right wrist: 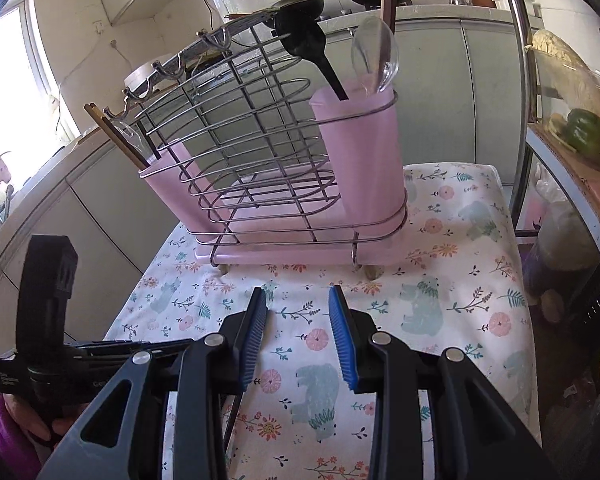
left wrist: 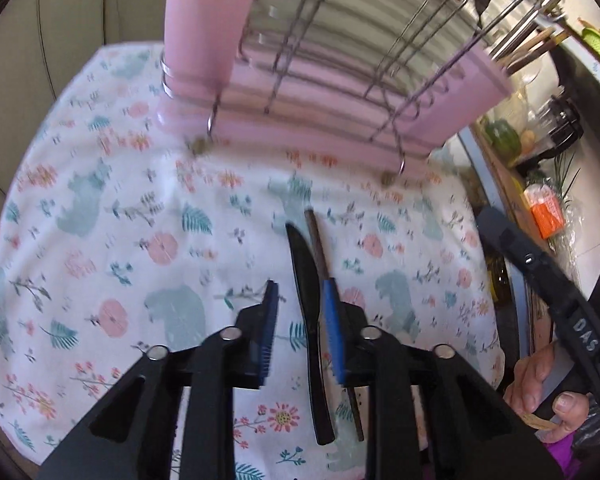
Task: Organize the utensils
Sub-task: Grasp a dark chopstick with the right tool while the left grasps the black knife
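Note:
A black plastic knife [left wrist: 309, 320] and a brown chopstick [left wrist: 323, 256] lie side by side on the floral cloth [left wrist: 100, 208]. My left gripper [left wrist: 300, 316] is open, low over them, with the knife between its blue pads and the chopstick under the right pad. The pink utensil rack [left wrist: 300, 92] with wire frame stands beyond. My right gripper [right wrist: 300, 320] is open and empty above the cloth, facing the rack [right wrist: 284, 208]. The rack's right cup [right wrist: 360, 160] holds a black spoon [right wrist: 308, 44], a clear spoon [right wrist: 374, 54] and a chopstick; its left cup [right wrist: 172, 192] holds chopsticks and a clear spoon.
A shelf with a green pepper [right wrist: 588, 132] and bagged items stands to the right. Kitchen cabinets [right wrist: 432, 92] and pans are behind the rack. The left hand-held gripper's body [right wrist: 48, 320] shows at the right wrist view's left edge.

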A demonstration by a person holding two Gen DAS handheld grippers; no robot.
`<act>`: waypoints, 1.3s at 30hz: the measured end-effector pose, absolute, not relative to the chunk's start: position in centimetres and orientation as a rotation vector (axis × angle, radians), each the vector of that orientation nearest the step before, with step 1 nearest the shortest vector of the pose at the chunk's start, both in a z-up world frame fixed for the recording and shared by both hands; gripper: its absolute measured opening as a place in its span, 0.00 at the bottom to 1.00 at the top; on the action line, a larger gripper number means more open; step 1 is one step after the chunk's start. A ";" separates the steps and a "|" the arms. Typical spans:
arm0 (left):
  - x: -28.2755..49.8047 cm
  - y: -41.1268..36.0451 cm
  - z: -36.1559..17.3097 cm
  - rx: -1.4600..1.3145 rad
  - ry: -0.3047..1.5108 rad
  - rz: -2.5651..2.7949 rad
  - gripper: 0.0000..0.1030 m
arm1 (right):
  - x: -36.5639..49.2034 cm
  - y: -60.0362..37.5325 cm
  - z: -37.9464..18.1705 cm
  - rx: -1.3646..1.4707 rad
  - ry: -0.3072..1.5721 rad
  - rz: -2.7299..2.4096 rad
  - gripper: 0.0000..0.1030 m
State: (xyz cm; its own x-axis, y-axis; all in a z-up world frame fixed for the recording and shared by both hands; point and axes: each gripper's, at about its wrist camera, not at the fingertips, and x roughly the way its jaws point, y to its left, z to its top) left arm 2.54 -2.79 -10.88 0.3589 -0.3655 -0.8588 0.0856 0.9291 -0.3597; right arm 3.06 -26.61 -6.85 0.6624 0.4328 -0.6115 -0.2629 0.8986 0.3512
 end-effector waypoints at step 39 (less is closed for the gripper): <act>3.9 -0.4 -12.1 -0.187 1.201 -0.148 0.02 | 9.8 -19.4 -14.9 0.296 1.167 0.509 0.28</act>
